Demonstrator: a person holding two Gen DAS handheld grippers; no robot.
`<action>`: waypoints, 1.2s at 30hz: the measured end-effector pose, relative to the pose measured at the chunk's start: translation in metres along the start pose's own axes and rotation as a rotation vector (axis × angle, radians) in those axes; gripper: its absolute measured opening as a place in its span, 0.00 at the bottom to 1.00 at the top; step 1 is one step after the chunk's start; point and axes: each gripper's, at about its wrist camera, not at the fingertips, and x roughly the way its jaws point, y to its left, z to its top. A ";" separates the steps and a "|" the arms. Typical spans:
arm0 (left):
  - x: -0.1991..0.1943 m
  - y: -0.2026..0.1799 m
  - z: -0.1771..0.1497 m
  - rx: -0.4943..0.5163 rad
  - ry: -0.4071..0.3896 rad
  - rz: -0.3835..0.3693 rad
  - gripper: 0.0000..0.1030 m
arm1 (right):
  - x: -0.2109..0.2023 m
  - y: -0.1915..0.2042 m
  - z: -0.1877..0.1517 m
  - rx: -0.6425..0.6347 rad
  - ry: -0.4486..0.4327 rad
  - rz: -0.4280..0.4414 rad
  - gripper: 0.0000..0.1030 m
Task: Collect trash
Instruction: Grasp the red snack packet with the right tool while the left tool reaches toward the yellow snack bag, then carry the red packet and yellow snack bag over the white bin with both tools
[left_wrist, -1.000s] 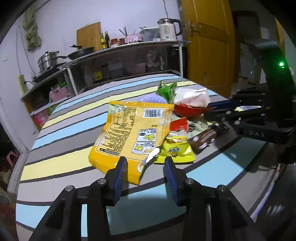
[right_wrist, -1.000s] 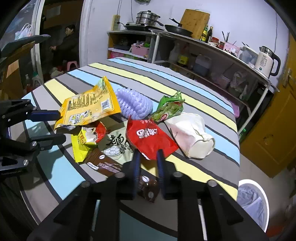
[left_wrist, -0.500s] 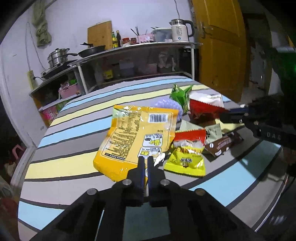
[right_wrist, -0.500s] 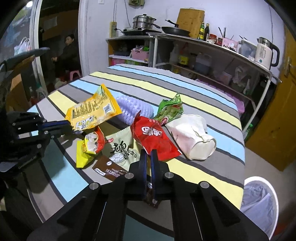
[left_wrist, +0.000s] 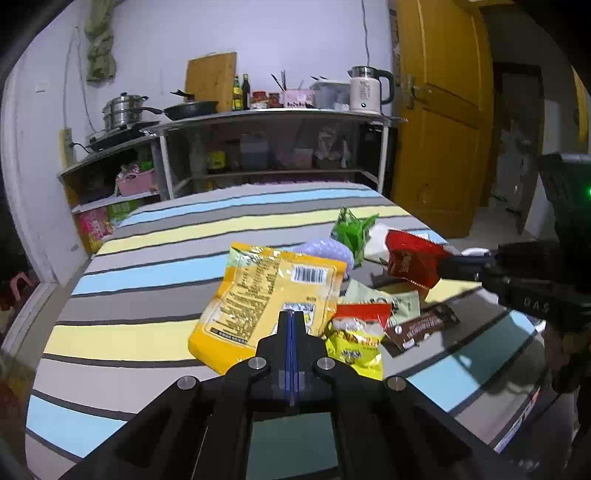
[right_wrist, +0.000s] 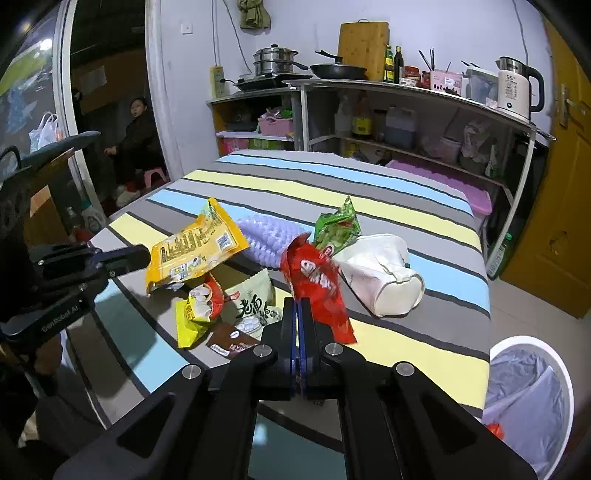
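Note:
My left gripper (left_wrist: 291, 318) is shut on the edge of a large yellow snack bag (left_wrist: 266, 295) and holds it above the striped table; the bag also shows in the right wrist view (right_wrist: 195, 251). My right gripper (right_wrist: 297, 310) is shut on a red wrapper (right_wrist: 317, 280) and holds it lifted; the wrapper also shows in the left wrist view (left_wrist: 413, 260). On the table lie a small yellow-red packet (right_wrist: 197, 308), a pale green packet (right_wrist: 255, 301), a brown wrapper (right_wrist: 231, 343), a green bag (right_wrist: 338, 229), a purple bubble roll (right_wrist: 269, 236) and a white crumpled bag (right_wrist: 380, 277).
A white trash bin with a clear liner (right_wrist: 524, 395) stands on the floor at the table's right end. Metal shelves with pots, bottles and a kettle (right_wrist: 517, 88) run behind the table. A yellow door (left_wrist: 439, 110) is at the right. A person sits in the doorway (right_wrist: 136, 136).
Both grippers closed, the left on the yellow bag and the right on the red wrapper, and both have lifted their wrappers off the table.

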 end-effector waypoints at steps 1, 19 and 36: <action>0.001 -0.001 -0.001 0.006 0.007 -0.008 0.01 | -0.001 0.000 -0.001 0.000 0.000 0.001 0.01; 0.043 -0.017 -0.014 0.184 0.135 0.146 0.04 | -0.001 -0.003 -0.006 0.020 -0.002 0.029 0.01; -0.024 0.007 0.017 -0.045 -0.057 0.030 0.00 | -0.024 -0.010 -0.006 0.055 -0.050 0.005 0.01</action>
